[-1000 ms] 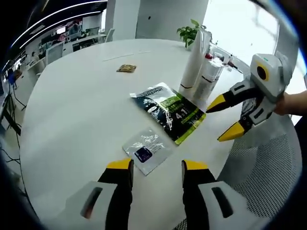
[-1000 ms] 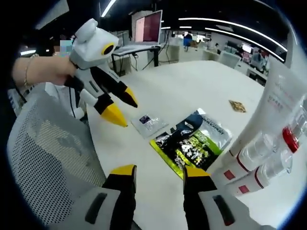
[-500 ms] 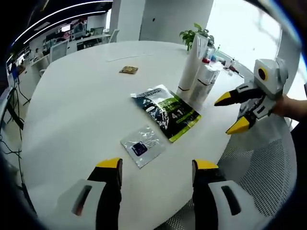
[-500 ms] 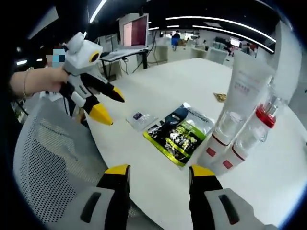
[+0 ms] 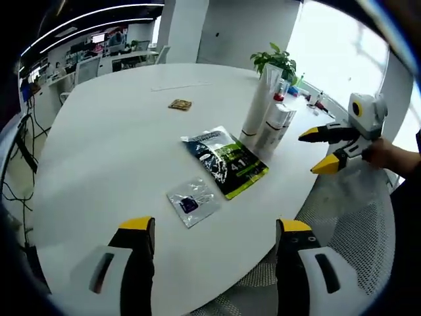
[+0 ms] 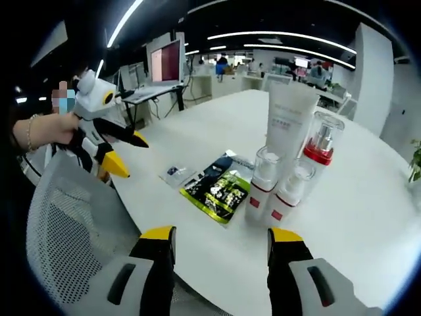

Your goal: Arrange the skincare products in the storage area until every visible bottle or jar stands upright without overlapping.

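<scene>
The white round table is showing a lot of free smooth surface toward its far edge, while the products are sitting near the edge where the person is standing. A grey mesh chair is standing just outside that edge.

Four skincare containers are standing upright in one tight cluster: one tall white tube, one clear jar with a red band, and two small bottles with clear caps and red labels. They are close together, and I cannot tell if they are touching.

Just beside them one glossy green and black pouch is lying flat. One clear plastic sachet is lying nearer to the table edge, and one small brown packet is lying well apart, toward the far edge.

The left gripper is hovering over the near edge with its jaws wide apart and nothing between them. The right gripper is also spread wide and holding nothing, off the table edge above the chair.
</scene>
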### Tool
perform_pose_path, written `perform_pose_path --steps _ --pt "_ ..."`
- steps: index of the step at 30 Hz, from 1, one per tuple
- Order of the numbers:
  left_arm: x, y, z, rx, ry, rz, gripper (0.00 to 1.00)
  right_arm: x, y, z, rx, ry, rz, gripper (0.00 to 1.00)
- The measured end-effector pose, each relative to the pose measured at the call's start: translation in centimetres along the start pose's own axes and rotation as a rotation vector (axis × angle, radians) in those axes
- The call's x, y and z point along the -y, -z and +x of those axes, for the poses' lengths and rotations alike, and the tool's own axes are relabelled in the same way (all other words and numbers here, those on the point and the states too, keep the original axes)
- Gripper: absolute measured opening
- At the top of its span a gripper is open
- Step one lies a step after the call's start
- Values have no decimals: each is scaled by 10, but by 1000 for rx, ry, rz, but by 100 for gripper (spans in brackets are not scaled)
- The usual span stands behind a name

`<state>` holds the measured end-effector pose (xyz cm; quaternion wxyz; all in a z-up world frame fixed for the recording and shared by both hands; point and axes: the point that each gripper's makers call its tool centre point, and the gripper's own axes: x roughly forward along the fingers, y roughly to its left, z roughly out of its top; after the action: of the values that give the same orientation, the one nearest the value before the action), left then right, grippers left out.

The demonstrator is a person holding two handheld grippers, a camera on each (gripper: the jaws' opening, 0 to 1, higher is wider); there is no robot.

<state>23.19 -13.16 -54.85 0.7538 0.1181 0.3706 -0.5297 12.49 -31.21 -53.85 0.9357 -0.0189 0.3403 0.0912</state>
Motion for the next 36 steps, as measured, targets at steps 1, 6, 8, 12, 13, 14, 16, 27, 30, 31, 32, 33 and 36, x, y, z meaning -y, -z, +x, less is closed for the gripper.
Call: perform_pose_path --steps 1,6,8,12,13,14,16,27,30,31,32,33,36 --pt "0 0 -1 4 -1 -3 73 1 0 -2 7 2 6 58" --pt "6 0 -10 20 1 -16 74 7 0 -13 30 -1 28 69" --pt "6 1 -11 24 3 -17 76 7 -4 -17 50 -8 40 73" --pt "6 5 -15 25 2 -29 78 9 -11 -24 90 -19 58 86" --pt "7 5 -15 27 4 -33 79 11 -11 -26 98 -16 59 88" --pt "8 5 -16 27 6 -37 79 12 -10 -27 101 -15 57 90" --pt "11 6 -19 30 9 -40 80 14 -8 -29 97 -12 55 93" --pt "21 4 -24 66 34 -51 93 16 -12 -47 146 -39 95 99" --pt "24 3 -26 83 40 -46 99 17 -17 -51 192 -48 107 99" --pt "24 4 -26 84 42 -46 99 18 -20 -51 212 -50 107 99" --pt "25 4 -26 82 44 -47 99 20 -31 -53 281 -48 73 99" --pt "27 5 -26 74 48 -54 99 21 -37 -55 313 -44 55 99" --pt "27 6 -26 67 49 -52 99 23 -37 -54 326 -50 64 99"
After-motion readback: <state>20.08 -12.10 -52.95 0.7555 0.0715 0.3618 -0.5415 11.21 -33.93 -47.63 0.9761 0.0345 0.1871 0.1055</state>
